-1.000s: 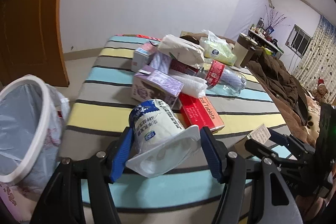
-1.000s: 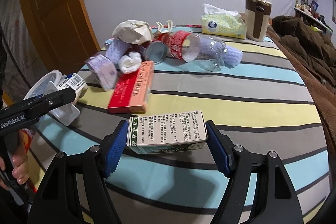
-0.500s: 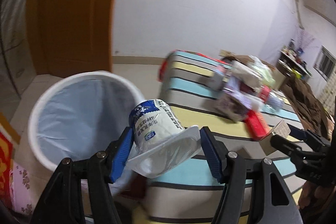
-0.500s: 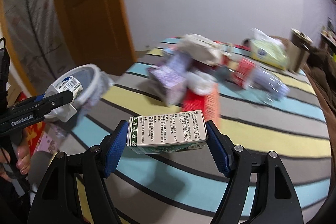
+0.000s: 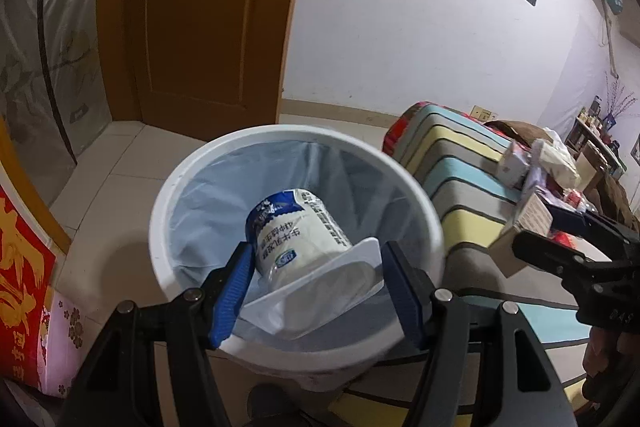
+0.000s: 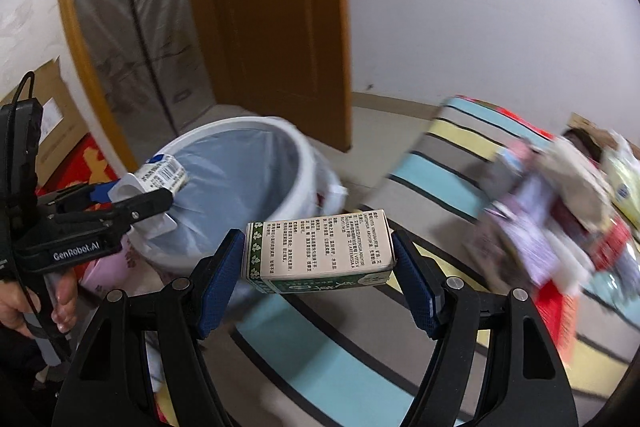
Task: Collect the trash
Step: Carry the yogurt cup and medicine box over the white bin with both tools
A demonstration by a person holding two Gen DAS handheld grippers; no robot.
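White bin [image 5: 160, 227]: your landmark; its lined inside shows, its base is cut off.
Left gripper [image 5: 316, 287]: your fingers pinch the yogurt cup [image 5: 300, 231] right over the bin's mouth.
Right gripper [image 6: 318, 277]: your fingers pinch the green-and-white box [image 6: 320, 245] beside the bin, above the striped bed [image 6: 440, 155].
Trash pile [image 6: 560, 207]: on the bed beyond the bin, too blurred to sort.

Motion-blurred trash pile [image 6: 560, 211] on the striped bed [image 6: 440, 163]; bin [image 6: 256, 131] base behind the box [image 6: 320, 251].
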